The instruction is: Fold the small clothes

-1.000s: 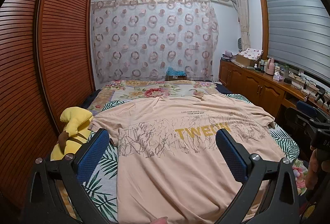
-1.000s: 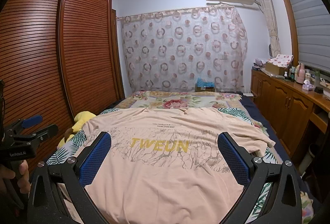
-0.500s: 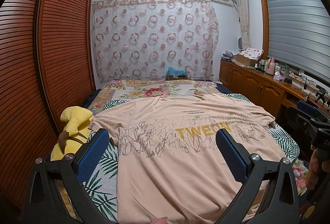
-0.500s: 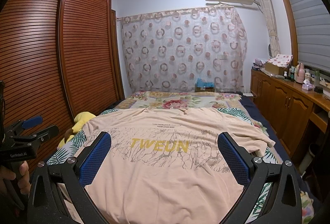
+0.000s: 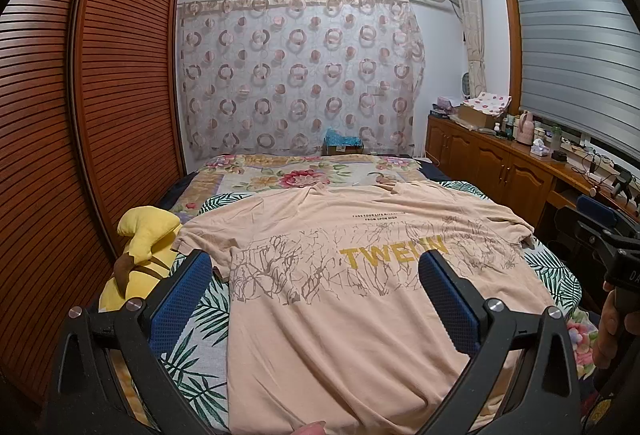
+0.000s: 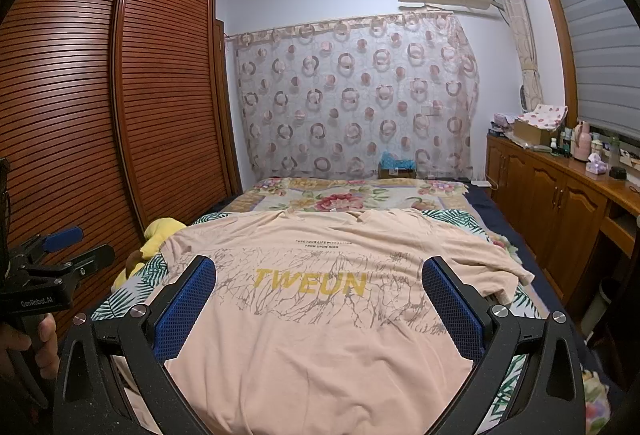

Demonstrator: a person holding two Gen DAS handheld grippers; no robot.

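Note:
A peach T-shirt [image 5: 344,299] [image 6: 320,315] with yellow "TWEUN" lettering lies spread flat, face up, on the bed, collar at the far end. My left gripper [image 5: 316,263] hovers open above its near left part, blue pads wide apart, nothing between them. My right gripper [image 6: 320,267] also stands open above the shirt's near middle, holding nothing. Each view catches the other gripper at its edge, held in a hand: the right one [image 5: 600,231], the left one [image 6: 60,255].
The bed [image 5: 200,319] has a leaf-print sheet and a floral blanket [image 5: 296,175] at the far end. A yellow plush toy [image 5: 140,251] lies at the bed's left edge beside the slatted wardrobe [image 5: 80,135]. A wooden cabinet [image 6: 560,203] with clutter lines the right wall.

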